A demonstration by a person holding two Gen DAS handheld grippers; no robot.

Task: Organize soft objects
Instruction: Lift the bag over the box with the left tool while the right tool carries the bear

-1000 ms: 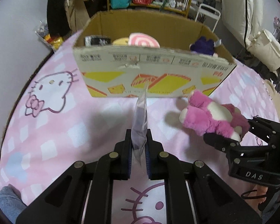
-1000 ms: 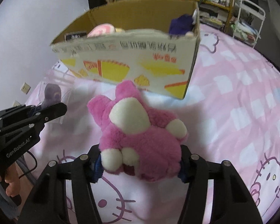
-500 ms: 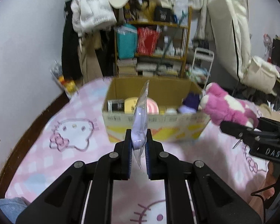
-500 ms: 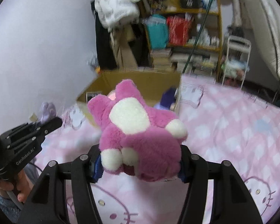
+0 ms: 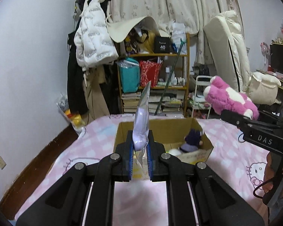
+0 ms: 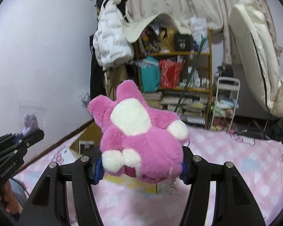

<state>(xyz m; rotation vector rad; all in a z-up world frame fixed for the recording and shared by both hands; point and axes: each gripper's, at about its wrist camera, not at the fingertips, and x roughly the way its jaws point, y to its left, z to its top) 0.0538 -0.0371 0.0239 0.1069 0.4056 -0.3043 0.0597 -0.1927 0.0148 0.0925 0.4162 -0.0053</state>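
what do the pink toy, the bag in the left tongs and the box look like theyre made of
Pink toy: plush fabric, fuzzy pile with cream patches.
Bag: thin clear plastic film, glossy and see-through, probably.
Box: brown corrugated cardboard, matte, with printed outer faces.

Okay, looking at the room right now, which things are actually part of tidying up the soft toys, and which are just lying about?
Part of the job:
- pink plush bear, gripped in the right claw
- small lilac toy in a clear bag, pinched in the left claw
- cardboard box, with a dark purple plush inside

Just lying about:
- white puffer jacket
- cluttered shelf
- folded mattress
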